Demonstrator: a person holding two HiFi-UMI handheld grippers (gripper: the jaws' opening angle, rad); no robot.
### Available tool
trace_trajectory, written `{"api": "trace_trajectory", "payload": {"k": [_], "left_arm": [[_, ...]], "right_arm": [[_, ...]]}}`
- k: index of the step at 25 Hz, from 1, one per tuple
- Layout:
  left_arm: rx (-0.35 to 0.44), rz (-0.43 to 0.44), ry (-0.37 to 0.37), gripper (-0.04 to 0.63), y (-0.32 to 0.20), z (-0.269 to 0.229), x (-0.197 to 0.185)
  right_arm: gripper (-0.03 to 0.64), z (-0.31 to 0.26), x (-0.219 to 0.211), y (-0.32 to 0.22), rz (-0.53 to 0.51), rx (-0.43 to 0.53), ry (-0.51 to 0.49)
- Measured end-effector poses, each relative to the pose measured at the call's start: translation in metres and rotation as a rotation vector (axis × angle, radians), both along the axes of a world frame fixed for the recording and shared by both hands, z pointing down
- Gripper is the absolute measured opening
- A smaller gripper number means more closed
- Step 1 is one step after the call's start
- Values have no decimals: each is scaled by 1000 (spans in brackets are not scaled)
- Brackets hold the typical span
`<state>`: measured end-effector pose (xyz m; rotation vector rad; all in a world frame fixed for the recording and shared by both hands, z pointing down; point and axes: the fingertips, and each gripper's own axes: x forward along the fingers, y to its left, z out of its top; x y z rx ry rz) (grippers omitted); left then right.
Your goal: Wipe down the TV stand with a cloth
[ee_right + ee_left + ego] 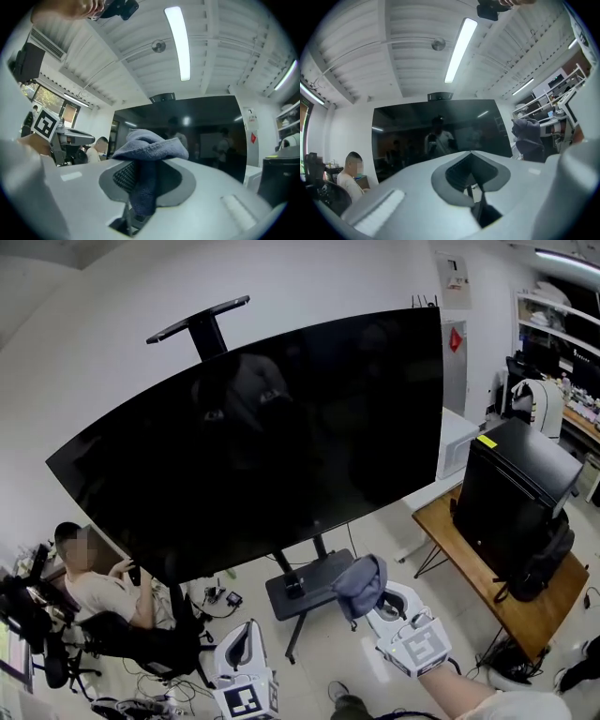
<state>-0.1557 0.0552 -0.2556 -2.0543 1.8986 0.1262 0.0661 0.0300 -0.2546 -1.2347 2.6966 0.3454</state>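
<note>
Head view: the TV (pixel 253 437) fills the middle of the frame on its stand (pixel 305 594), whose dark base plate sits on the floor at lower centre. The right tongs (pixel 372 604) come in from the lower right and pinch a grey cloth (pixel 359 583), which is held up in the air just right of the base plate and does not touch it. The left tongs (pixel 240 645) hang at the bottom edge, left of the base. A seated person (pixel 94 582) is at lower left, and a tabletop (pixel 555 604) with a black box (pixel 520 493) is at right.

Left gripper view: the left tongs (pixel 471 176) are pressed together with nothing between them. The TV (pixel 440 136) is ahead and the cloth (pixel 528 138) is at right of centre.

Right gripper view: the right tongs (pixel 143 177) are clamped on the cloth (pixel 149 152), which bunches over the tips and droops down between them, with the TV (pixel 201 131) beyond.

The cloth looks light, soft and limp, so it will fold and drag rather than push. A deep pinch on a gathered fold, as here, seems the safest hold. The stand looks rigid and heavy, so it should take firm wiping pressure.
</note>
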Motion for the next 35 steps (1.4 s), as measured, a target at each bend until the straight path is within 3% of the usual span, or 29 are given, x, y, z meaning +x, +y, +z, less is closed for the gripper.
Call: {"api": "trace_trajectory", "payload": {"k": [3,8,12,14,17,19,22,31,33,35], "left_arm": [[8,34,6,8,48,-1,48],[9,36,17,8,107,6,90],[43,14,-12,8,138,-4,102],[42,18,-24,8,151,-5,102],[-22,8,-48,8,166,-4,94],[6,7,-46,8,172,-17,91],[-12,-22,-67,8,171,-27,83],[24,17,-26,8,174,-22,70],[-9,26,-29,8,176,-14,70],[-98,25,-33,8,177,-1,70]], "right_arm": [[81,-12,41,48,-16,92,15],[80,12,98,105,12,-4,-27],[80,-4,117,133,31,138,-60],[78,-5,116,143,39,143,-67],[78,-7,109,155,51,123,-74],[78,-9,102,162,54,103,-64],[78,-8,94,163,81,-6,-34],[78,-18,78,161,94,91,-75],[78,-14,74,163,89,79,-73],[78,-11,71,165,87,70,-65]]}}
